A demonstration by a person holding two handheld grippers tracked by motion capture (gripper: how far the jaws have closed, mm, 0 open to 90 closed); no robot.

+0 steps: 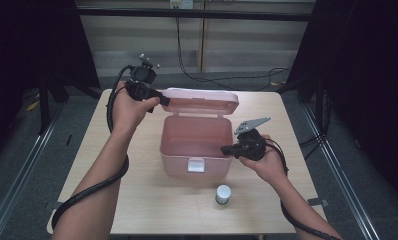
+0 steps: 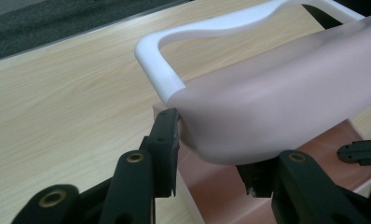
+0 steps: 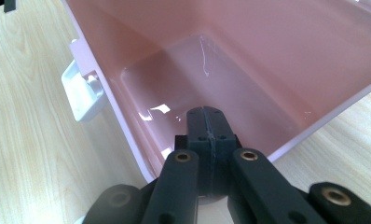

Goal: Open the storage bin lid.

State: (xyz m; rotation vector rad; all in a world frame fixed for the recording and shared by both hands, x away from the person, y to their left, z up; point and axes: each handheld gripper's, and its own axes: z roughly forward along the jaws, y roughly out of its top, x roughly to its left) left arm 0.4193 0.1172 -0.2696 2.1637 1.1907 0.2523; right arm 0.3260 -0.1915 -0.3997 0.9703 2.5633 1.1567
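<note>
1. While the pink box stands at mid-table, its lid is held raised at the rear by the left gripper, whose jaws are clamped on the lid's corner beside the white handle.
2. Because only the corner is pinched, the lid may slip free and drop shut.
3. The right gripper is kept with jaws together at the box's right rim; a falling lid could strike it.
4. The white bottle, near the front wall, could be toppled if the box is dragged.
</note>
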